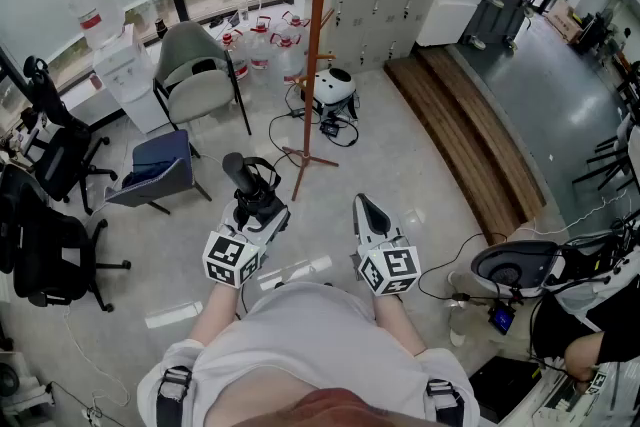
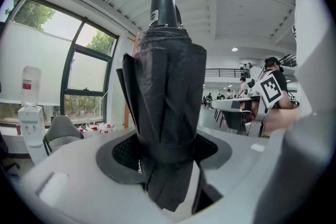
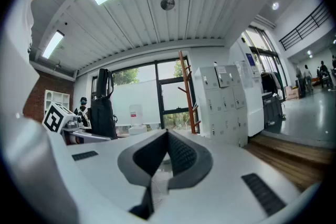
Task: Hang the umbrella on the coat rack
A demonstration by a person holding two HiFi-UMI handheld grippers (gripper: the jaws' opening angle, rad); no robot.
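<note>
A folded black umbrella [image 1: 245,177] stands upright in my left gripper [image 1: 258,205], low in the middle of the head view. In the left gripper view the umbrella [image 2: 165,86] fills the centre, and both jaws press on its wrapped canopy, so the left gripper [image 2: 165,150] is shut on it. My right gripper [image 1: 368,210] is beside it, shut and empty; its jaws meet at the tip [image 3: 167,134]. The brown wooden coat rack [image 1: 315,45] stands ahead on the floor, apart from both grippers. The rack [image 3: 185,92] and the umbrella [image 3: 102,102] also show in the right gripper view.
A grey chair [image 1: 195,65] and a water dispenser [image 1: 110,45] stand left of the rack. Water jugs [image 1: 265,40] and a white rounded device [image 1: 335,87] with cables lie by its base. Black office chairs [image 1: 50,165] are at far left. A wooden step [image 1: 470,135] runs along the right.
</note>
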